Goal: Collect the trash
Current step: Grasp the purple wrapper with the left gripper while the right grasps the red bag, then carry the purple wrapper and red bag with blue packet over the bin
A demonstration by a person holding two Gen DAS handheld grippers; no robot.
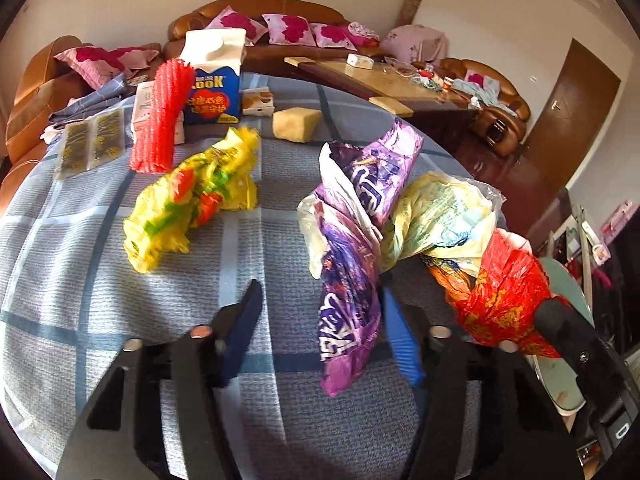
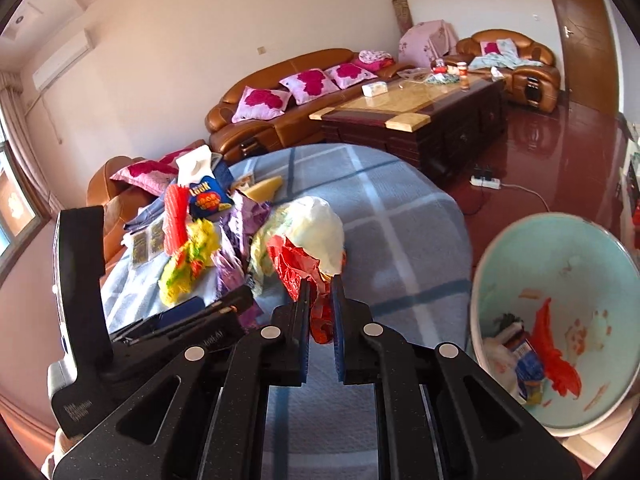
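A crumpled purple wrapper (image 1: pixel 348 304) hangs between my left gripper's (image 1: pixel 320 292) blue pads, close to the right pad (image 1: pixel 400 340). The left pad stands well clear of it, so the jaws are open. The wrapper's top tangles with a pale yellow bag (image 1: pixel 436 216) bunched with a red printed bag (image 1: pixel 500 296). My right gripper (image 2: pixel 321 280) is shut on the red bag (image 2: pixel 292 264), lifted over the table edge. The pale green trash bin (image 2: pixel 560 248) stands to its right on the floor, with scraps inside.
On the blue plaid tablecloth (image 1: pixel 80 280) lie a yellow wrapper (image 1: pixel 192 196), a red foam net (image 1: pixel 162 120), a milk carton (image 1: pixel 214 80), a yellow sponge (image 1: pixel 296 124), a small box (image 1: pixel 258 100) and flat sachets (image 1: pixel 90 142). Sofas and a coffee table (image 2: pixel 412 120) stand behind.
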